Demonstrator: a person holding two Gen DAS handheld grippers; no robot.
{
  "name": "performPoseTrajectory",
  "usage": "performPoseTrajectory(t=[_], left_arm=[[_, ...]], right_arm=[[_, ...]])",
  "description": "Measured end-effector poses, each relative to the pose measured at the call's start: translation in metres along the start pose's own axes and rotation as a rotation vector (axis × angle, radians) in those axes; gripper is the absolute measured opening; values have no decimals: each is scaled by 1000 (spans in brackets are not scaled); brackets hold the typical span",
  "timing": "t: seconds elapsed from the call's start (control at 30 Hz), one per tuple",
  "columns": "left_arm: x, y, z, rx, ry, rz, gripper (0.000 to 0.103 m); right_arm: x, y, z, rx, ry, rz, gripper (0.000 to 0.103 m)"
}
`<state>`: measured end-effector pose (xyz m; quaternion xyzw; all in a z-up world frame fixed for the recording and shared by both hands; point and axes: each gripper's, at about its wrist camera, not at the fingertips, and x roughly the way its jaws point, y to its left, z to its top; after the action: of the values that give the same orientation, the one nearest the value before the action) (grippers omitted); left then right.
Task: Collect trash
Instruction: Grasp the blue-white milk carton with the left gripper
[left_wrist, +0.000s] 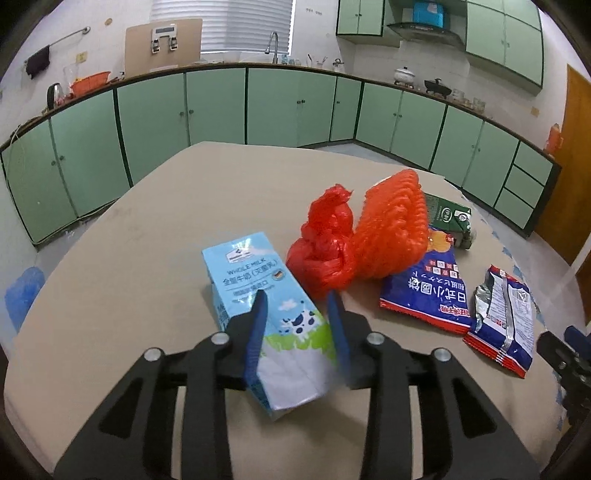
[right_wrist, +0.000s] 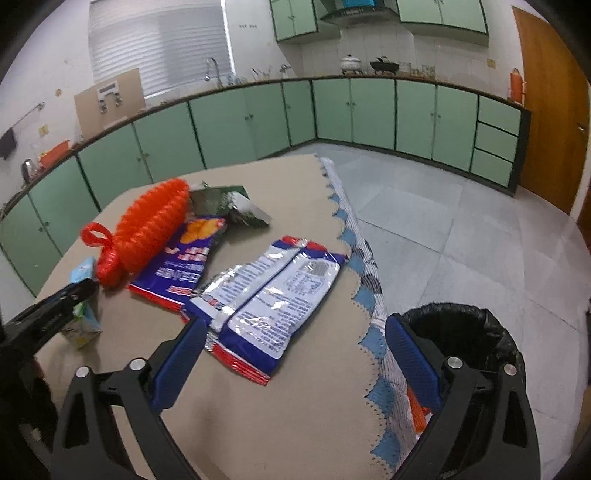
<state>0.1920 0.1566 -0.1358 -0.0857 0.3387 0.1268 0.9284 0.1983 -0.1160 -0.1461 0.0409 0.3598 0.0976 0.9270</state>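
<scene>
Now, from the left wrist, your left gripper (left_wrist: 297, 306) has its jaws pinching the light-blue cardboard milk carton (left_wrist: 266, 317) lying on the beige-covered table (left_wrist: 129, 258); likely light and crushable, so grip its flat sides. From the right wrist, your right gripper (right_wrist: 295, 354) hovers, jaws spread, over the crinkly silver-and-blue foil snack wrapper (right_wrist: 273, 299): thin, slippery, so pinch an edge.

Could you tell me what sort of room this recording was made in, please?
Most likely a home kitchen: green base cabinets run under a long counter with a sink tap, a range hood hangs above, and pots sit on the counter.
</scene>
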Motion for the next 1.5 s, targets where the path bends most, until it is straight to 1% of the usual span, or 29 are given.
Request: performPoseTrajectory(t=[0.13,0.17,0.2,0.23,0.27,0.33,0.4,0.47,0.5,0.57,0.63,0.67,0.8,0.93,1.03,1.07,1.13,1.17,1.23,1.33,1.37,1.4,1.43,1.5], left_arm=[[-2,1,0,6,-3,-3,37],[-2,1,-1,7,-3,-3,39],[-2,1,-1,9,-4,-3,41],[-2,1,-1,11,-7,-1,42],[-2,1,-1,15,-8,1,43],[-2,1,-2,16,-9,1,46],[-3,0,-2,12,-10,0,54],[-4,-1,-2,12,-13,-1,58],[-5,-2,-3,13,-15,-1,59],[-5,-3,-4,16,-16,-2,60],[-7,-3,-5,22,-19,1,60],[-8,-3,-6,24,-20,2,61],[-11,-1,-8,38,-20,3,65],[-11,0,-15,43,1,0,66],[-12,-3,-17,52,-1,-2,68],[-11,-4,-16,54,0,0,70],[-8,-8,-14,61,2,11,73],[-5,-11,-12,71,5,33,74],[6,-13,-9,77,46,58,76],[16,-9,-5,51,83,66,76],[17,-7,-4,46,83,65,71],[17,-5,-2,37,77,69,61],[17,-3,-1,32,75,63,61],[15,0,1,19,65,46,52]], right_arm=[[11,6,-2,-5,37,-5,90],[15,8,-3,-14,55,-7,86],[19,9,-4,-16,69,1,80],[23,10,-6,-18,83,8,77],[24,11,-7,-24,88,5,74],[24,15,-7,-45,90,12,66],[23,17,-7,-59,85,28,47],[23,18,-8,-63,83,41,43],[22,19,-8,-67,80,55,34],[21,19,-7,-72,87,80,13],[19,21,-7,-87,86,91,7],[18,22,-7,-95,86,94,0],[11,25,-6,-115,68,87,0],[2,21,-1,-106,41,80,0],[-1,18,2,-103,28,85,0],[-1,18,2,-102,27,87,0],[-1,18,3,-105,23,90,0],[0,18,3,-110,23,91,0],[0,17,3,-113,22,97,0],[2,15,3,-110,25,106,0],[2,15,3,-109,26,109,1],[3,15,3,-107,27,112,3],[3,16,3,-108,29,113,3],[4,18,2,-112,31,119,4]])
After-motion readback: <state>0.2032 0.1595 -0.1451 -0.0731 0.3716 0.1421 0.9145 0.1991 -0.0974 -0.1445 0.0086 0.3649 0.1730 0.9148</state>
